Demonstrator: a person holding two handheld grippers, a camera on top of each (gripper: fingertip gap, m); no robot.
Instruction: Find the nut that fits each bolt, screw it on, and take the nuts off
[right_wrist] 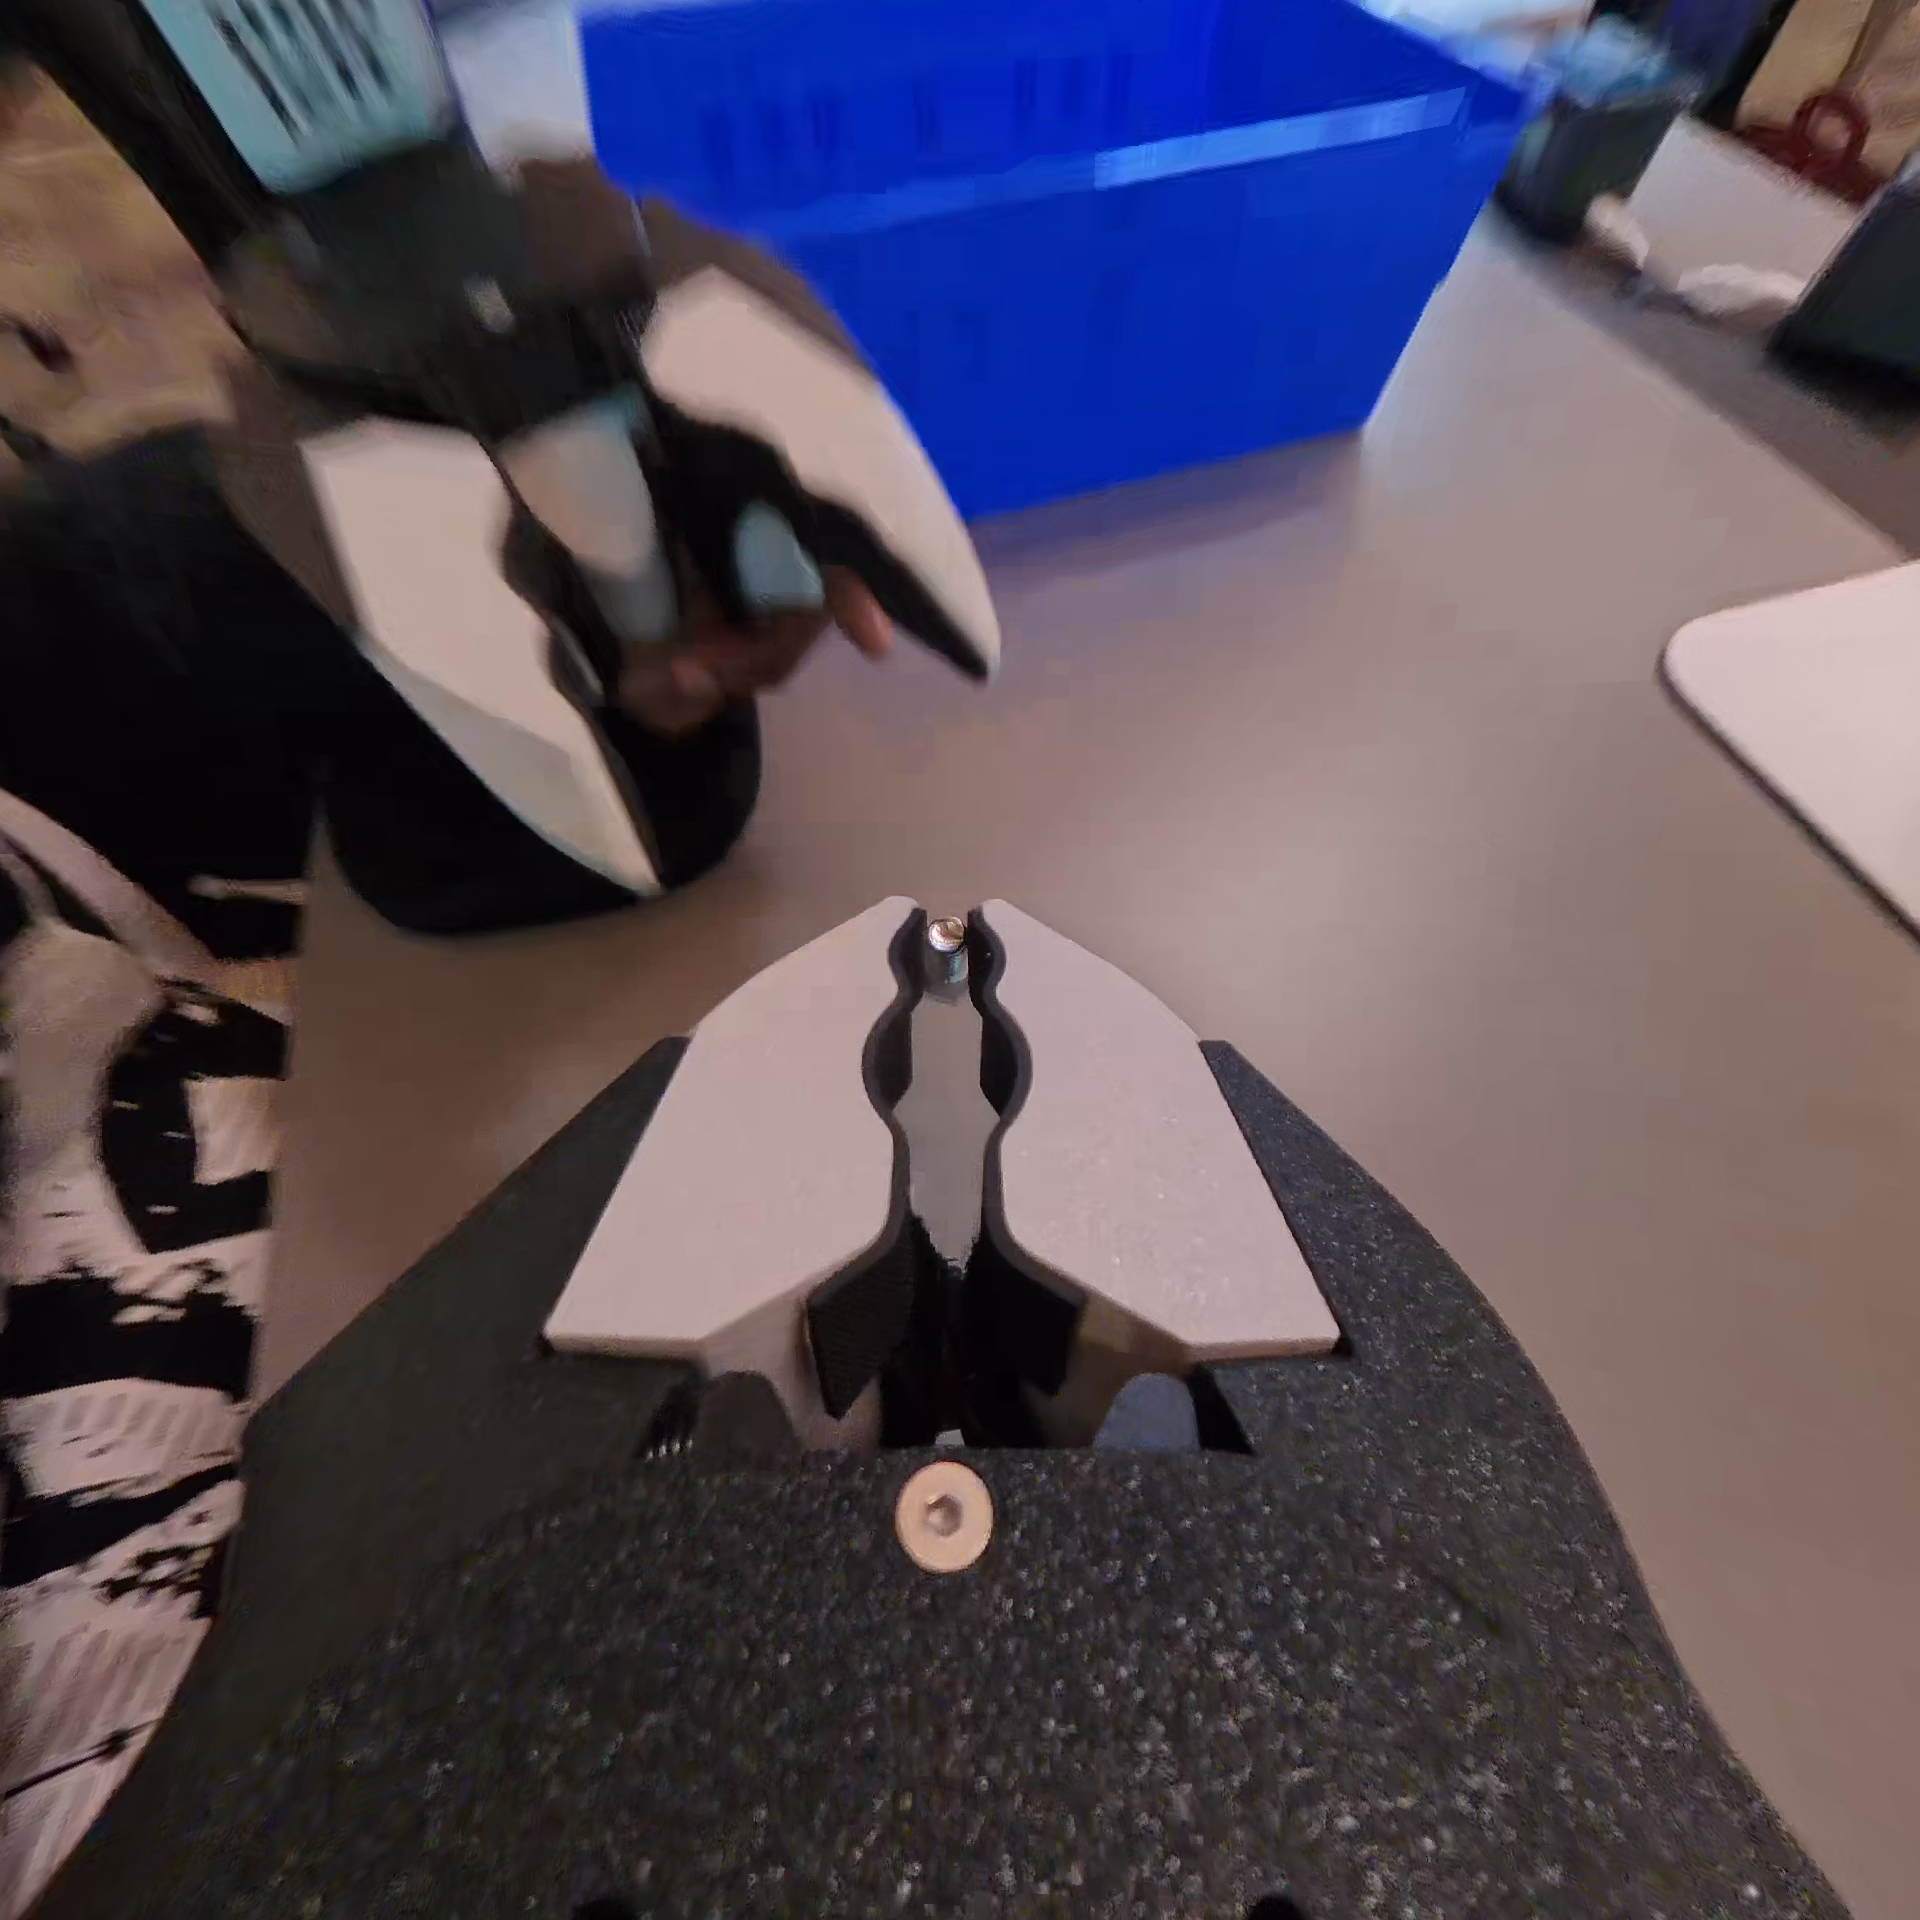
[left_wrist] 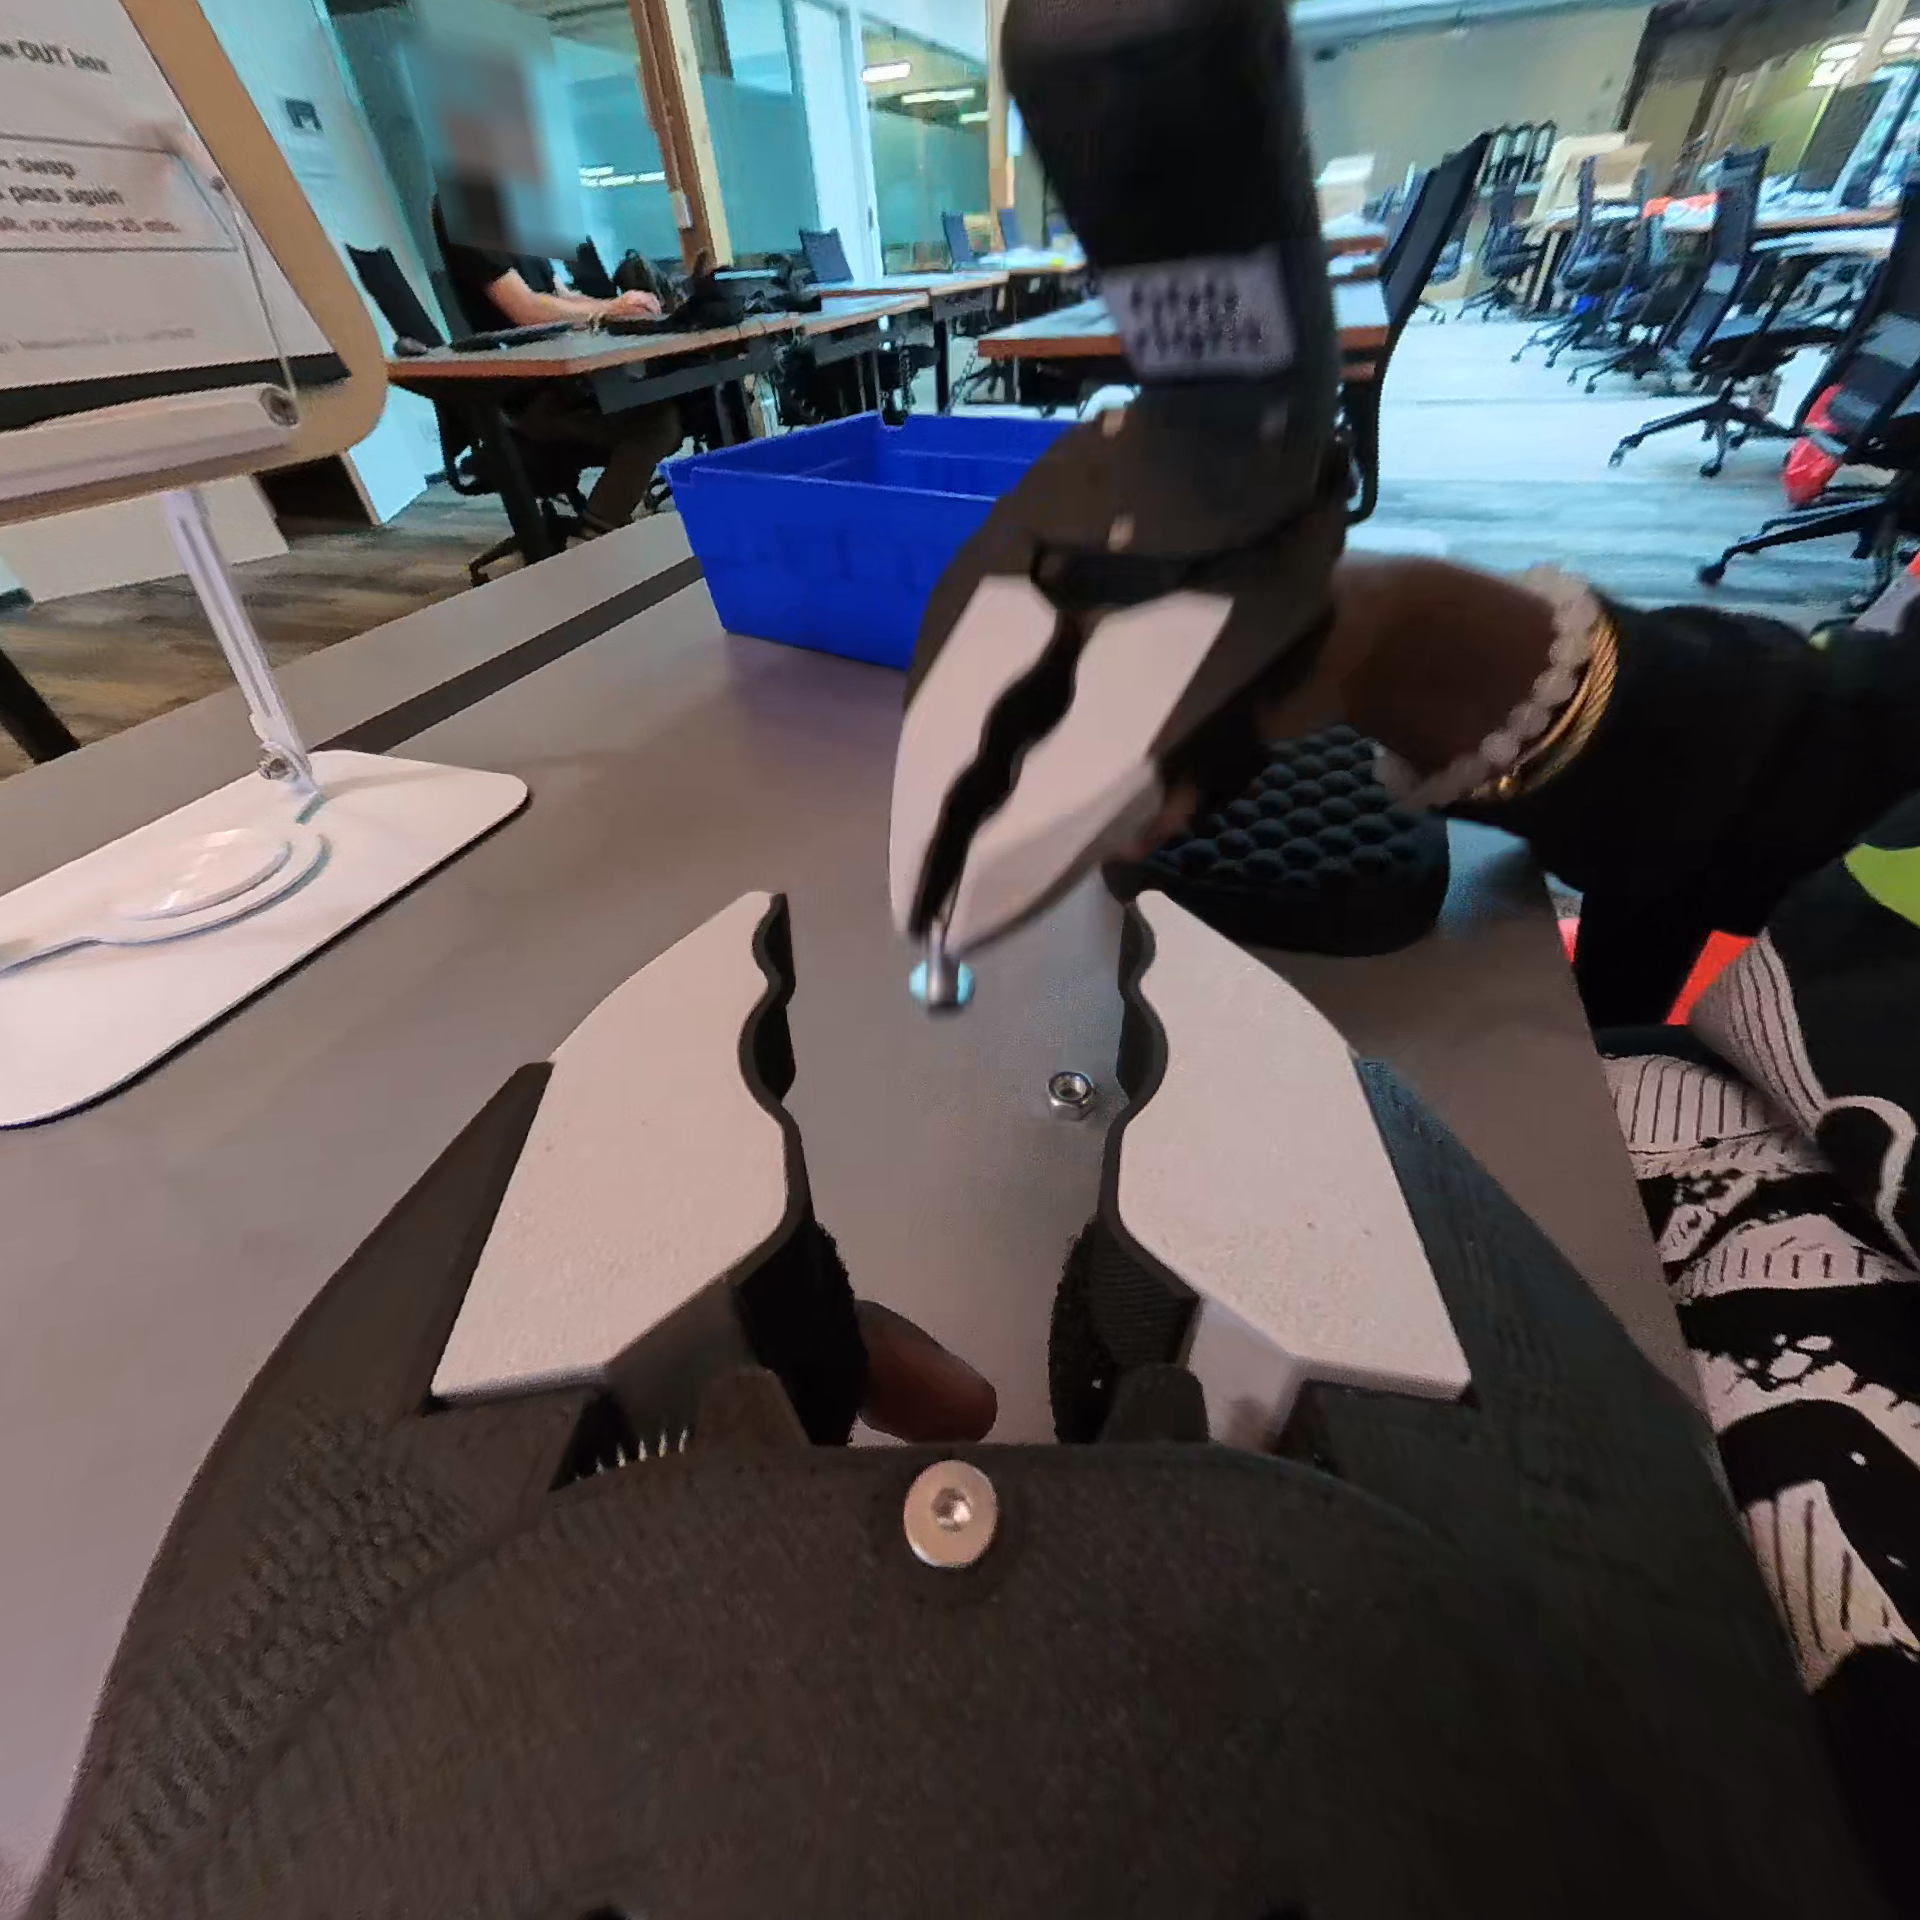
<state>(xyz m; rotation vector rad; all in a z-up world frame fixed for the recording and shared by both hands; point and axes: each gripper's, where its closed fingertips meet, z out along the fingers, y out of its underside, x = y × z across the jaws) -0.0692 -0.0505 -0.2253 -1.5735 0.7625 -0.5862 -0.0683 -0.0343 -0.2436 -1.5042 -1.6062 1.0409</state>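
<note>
Lying beside the held bolt (left_wrist: 940, 977), a nut (left_wrist: 1070, 1094) shows only leftward.

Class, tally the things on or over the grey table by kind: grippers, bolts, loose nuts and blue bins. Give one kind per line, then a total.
Grippers: 2, the left gripper open, the right gripper shut on the bolt.
Bolts: 1, the bolt.
Loose nuts: 1, the nut.
Blue bins: 1, the blue bin.
Total: 5
</note>
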